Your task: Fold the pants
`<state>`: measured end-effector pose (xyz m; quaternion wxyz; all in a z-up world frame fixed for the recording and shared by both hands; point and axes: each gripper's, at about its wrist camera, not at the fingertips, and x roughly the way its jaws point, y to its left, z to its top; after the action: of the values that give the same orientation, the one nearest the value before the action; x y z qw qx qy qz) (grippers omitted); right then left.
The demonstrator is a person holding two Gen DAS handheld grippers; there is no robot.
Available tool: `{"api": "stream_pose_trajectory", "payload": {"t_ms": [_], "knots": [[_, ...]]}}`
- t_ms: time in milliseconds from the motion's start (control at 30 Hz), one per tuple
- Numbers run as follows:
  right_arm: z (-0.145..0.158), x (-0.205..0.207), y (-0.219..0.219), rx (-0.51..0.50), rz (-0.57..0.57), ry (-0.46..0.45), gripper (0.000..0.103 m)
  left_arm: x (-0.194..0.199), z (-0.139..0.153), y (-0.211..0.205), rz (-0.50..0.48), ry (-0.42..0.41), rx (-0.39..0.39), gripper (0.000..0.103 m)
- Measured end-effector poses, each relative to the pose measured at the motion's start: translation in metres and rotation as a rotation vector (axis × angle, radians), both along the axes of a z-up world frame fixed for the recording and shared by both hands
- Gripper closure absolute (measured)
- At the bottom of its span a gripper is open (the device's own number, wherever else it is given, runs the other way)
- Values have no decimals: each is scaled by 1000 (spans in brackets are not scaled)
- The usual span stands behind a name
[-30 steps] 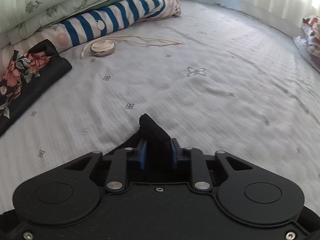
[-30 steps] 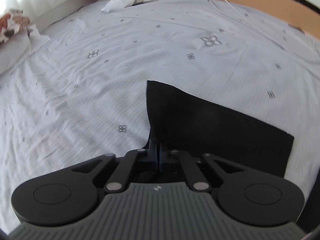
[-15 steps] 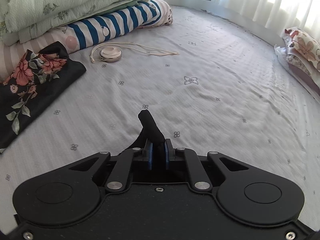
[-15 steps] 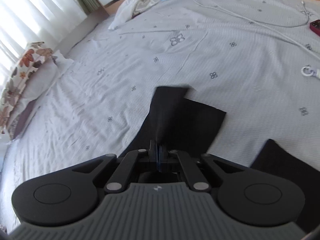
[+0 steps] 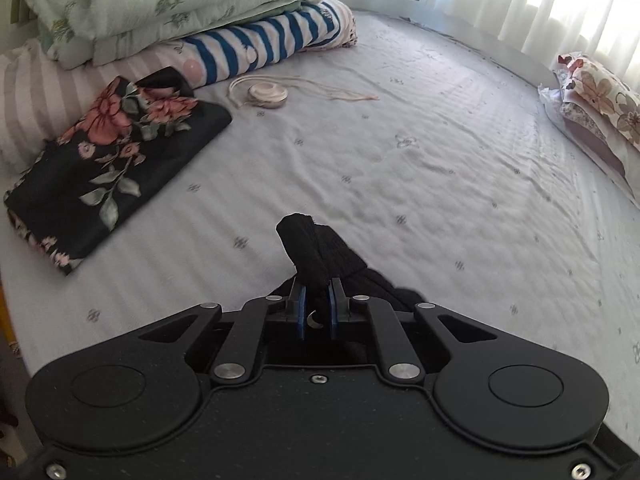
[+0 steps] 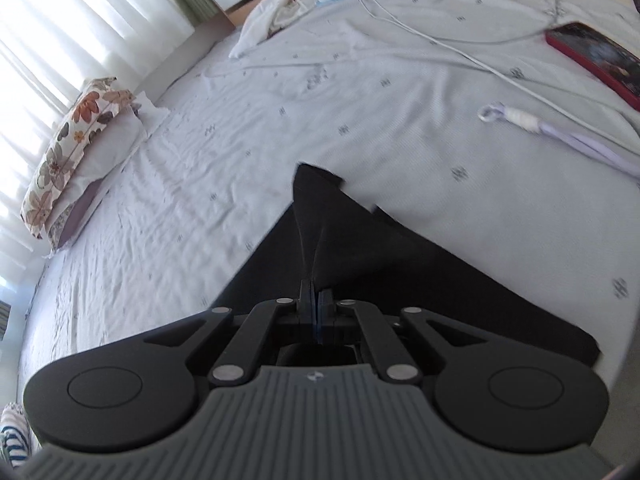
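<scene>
Pants (image 5: 316, 252), black: nearest item in both views, on the white patterned bed (image 5: 440, 168). Left hand-held gripper (image 5: 316, 300) clenched on a bunched fold; right hand-held gripper (image 6: 317, 292) clenched on a thin raised edge, remaining cloth (image 6: 400, 272) spread flat near right. Mid left: folded floral black garment (image 5: 108, 164). Beyond it: round disc with cord (image 5: 267, 94), striped bedding (image 5: 260, 44), stacked green quilts (image 5: 160, 4). Far right: floral pillow (image 5: 600, 96). Right wrist view, far right: white cable (image 6: 460, 50), red phone (image 6: 596, 54), lilac cord (image 6: 560, 132).
</scene>
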<state>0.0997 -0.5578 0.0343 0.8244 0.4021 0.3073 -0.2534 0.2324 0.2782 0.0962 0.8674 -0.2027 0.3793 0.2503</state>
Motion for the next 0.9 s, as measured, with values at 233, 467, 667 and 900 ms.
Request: {"api": "stream_pose_trajectory", "payload": {"t_ms": [233, 467, 667, 900], "knots": [[-1, -42, 4, -33, 27, 67, 101, -38, -7, 0, -12, 13, 11, 93], [-1, -81, 8, -56, 46, 87, 101, -70, 7, 2, -22, -15, 9, 93], [-18, -104, 10, -19, 51, 128, 101, -92, -7, 9, -3, 19, 18, 93], [-25, -119, 11, -31, 44, 158, 101, -99, -37, 7, 7, 66, 35, 92]]}}
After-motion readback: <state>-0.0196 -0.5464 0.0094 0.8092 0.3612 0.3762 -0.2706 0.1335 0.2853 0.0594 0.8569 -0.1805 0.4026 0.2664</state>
